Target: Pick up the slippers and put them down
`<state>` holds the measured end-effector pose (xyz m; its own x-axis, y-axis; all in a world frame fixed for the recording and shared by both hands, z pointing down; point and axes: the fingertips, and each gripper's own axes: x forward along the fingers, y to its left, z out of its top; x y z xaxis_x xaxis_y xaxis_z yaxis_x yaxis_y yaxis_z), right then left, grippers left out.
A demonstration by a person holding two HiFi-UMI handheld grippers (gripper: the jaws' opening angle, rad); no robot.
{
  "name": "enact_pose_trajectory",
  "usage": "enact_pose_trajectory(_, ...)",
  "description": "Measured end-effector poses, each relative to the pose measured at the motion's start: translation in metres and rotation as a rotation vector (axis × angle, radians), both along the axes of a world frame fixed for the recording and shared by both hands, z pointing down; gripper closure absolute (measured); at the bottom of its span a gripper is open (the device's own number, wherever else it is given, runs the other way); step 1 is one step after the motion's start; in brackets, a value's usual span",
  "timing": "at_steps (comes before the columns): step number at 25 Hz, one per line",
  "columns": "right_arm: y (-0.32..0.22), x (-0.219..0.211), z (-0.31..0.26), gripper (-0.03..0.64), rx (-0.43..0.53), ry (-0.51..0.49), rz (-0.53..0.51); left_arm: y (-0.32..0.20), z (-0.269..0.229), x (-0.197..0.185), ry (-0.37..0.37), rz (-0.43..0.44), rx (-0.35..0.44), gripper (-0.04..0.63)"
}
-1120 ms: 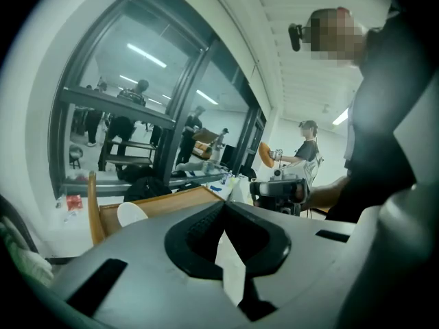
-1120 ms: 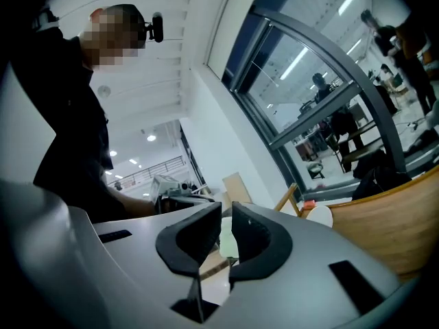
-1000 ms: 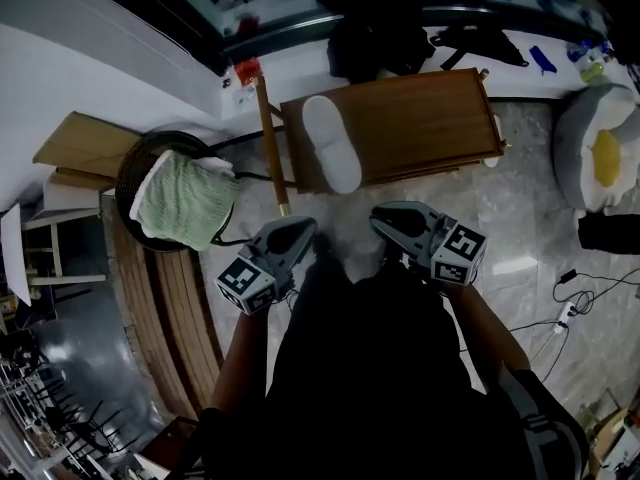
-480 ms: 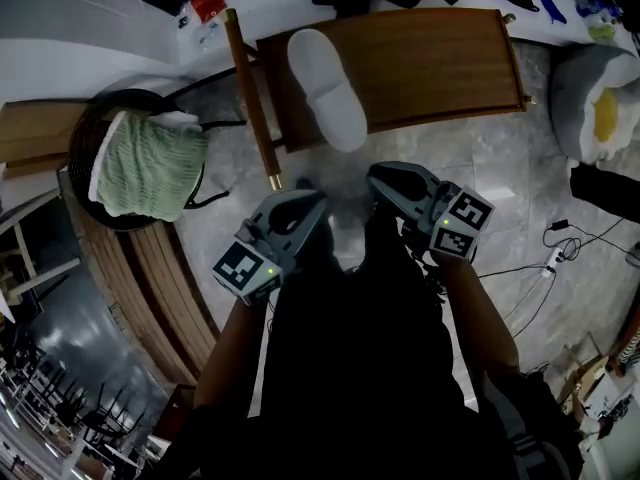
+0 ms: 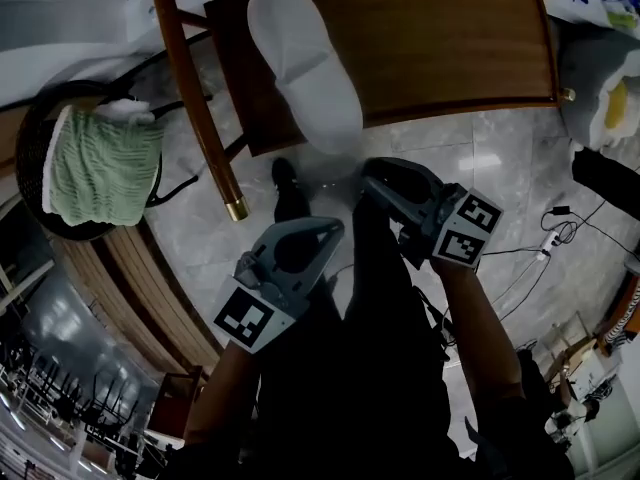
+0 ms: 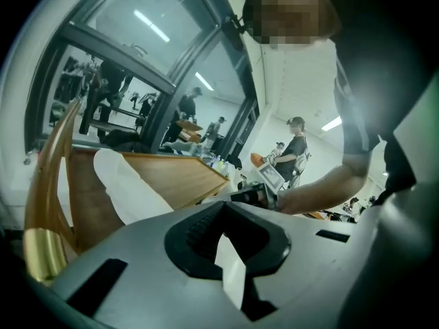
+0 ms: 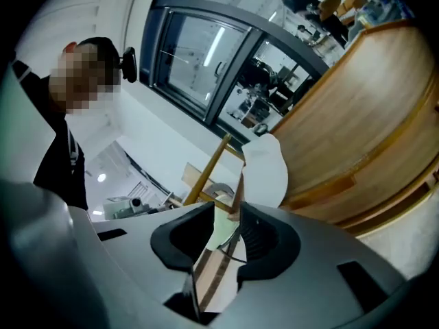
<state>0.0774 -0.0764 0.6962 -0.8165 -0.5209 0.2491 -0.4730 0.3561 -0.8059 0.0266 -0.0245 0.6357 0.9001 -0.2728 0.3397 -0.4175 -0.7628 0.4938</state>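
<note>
**Task item.** One white slipper (image 5: 300, 63) lies flat on the wooden bench (image 5: 450, 48), at 12 o'clock in the head view. It sits by the bench's left end, and its nearer end reaches the near edge. No other slipper can be made out in any view.

**Left tool** (image 5: 332, 226). It sits just below centre in the head view and points toward 12 o'clock, off the bench and over the marble floor (image 5: 500, 168). In the left gripper view its jaws are clenched, with the tips meeting. Nothing is pinched between them, and only a pale sliver shows through the gap lower down. The slipper is ahead at 10 o'clock in that view, clear of the tool.

**Right tool** (image 5: 372, 171). It sits right of centre in the head view, near the bench's near edge and apart from the slipper. In the right gripper view its jaws are opening. Nothing stands between them; only background shows through the gap. The slipper is just beyond the tips, at 12 o'clock in that view.

**Surroundings.**
- A wooden post (image 5: 190, 88) with a brass tip stands at 11 o'clock.
- A dark basket (image 5: 30, 138) holding a green cloth (image 5: 95, 163) is at 9 o'clock.
- A black shoe (image 5: 288, 190) is on the floor between the post and the tools.
</note>
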Motion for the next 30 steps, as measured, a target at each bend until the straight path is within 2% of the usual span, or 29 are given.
enact_pose_trajectory(4, -0.003, -0.009, 0.032, 0.491, -0.155, -0.115, 0.012, 0.008, 0.023, 0.008, 0.008, 0.054, 0.021, 0.584)
enact_pose_trajectory(7, 0.005, -0.017, 0.054, 0.445, -0.281, -0.162, -0.013, 0.016, 0.035, 0.015, 0.039, 0.079, 0.02, 0.584)
enact_pose_trajectory(10, -0.002, -0.015, 0.066, 0.416, -0.345, -0.216, 0.023, 0.017, 0.047, 0.021, 0.06, 0.104, 0.034, 0.584)
enact_pose_trajectory(15, -0.013, -0.023, 0.067, 0.415, -0.447, -0.367, 0.104, 0.01, 0.056, 0.021, 0.071, 0.088, 0.023, 0.584)
enact_pose_trajectory(19, -0.02, -0.025, 0.063, 0.416, -0.461, -0.434, 0.134, 0.003, 0.057, 0.021, 0.077, 0.098, 0.032, 0.584)
enact_pose_trajectory(25, -0.03, -0.023, 0.07, 0.416, -0.458, -0.439, 0.132, -0.001, 0.054, 0.023, 0.087, 0.105, 0.053, 0.584)
enact_pose_trajectory(30, -0.032, -0.027, 0.073, 0.416, -0.481, -0.465, 0.136, 0.0, 0.054, 0.022, 0.105, 0.095, 0.031, 0.584)
